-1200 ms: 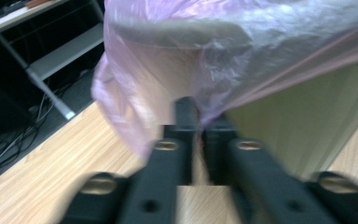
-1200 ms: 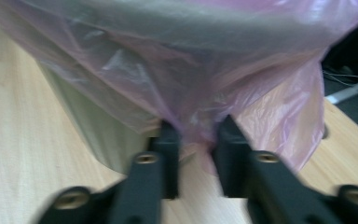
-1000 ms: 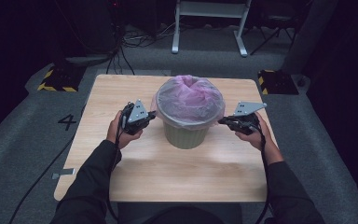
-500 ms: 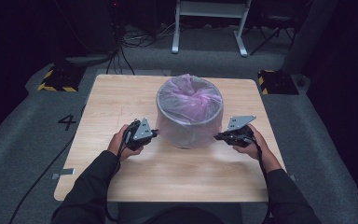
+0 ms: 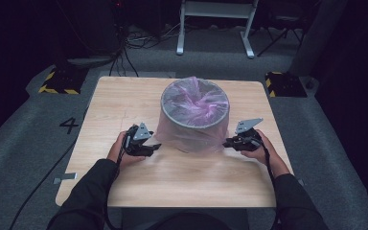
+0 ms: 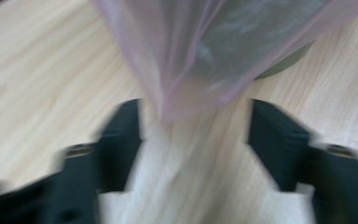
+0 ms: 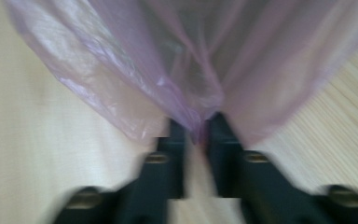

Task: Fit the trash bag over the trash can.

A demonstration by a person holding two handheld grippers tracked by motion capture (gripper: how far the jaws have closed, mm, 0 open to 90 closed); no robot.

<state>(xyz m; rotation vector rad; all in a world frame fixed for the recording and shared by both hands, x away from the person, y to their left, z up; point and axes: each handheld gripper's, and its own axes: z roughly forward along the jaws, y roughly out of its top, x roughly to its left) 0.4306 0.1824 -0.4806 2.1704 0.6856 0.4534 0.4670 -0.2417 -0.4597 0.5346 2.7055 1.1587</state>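
Observation:
A round bin (image 5: 195, 96) stands mid-table, a thin pink bag (image 5: 191, 136) stretched over its rim and down its wall. My left gripper (image 5: 155, 146) sits low at the bin's left foot. Its jaws have just been opening and stand wide apart (image 6: 196, 116), with the bag's hem (image 6: 205, 51) hanging just ahead, untouched, and the bin's dark base (image 6: 284, 65) behind. My right gripper (image 5: 226, 143) is at the bin's right foot. Its jaws (image 7: 196, 126) have just been opening a little but still pinch a taut fold of the bag (image 7: 168, 60).
The wooden table (image 5: 182, 177) is bare around the bin, with room in front and on both sides. The person's forearms in dark sleeves reach in from the near edge. Cables, a metal stand and hazard-striped blocks are on the floor beyond.
Both grippers have sunk along the bin's sides to the tabletop, drawing the bag down. It was bunched at the top above bare green wall; now it covers the wall.

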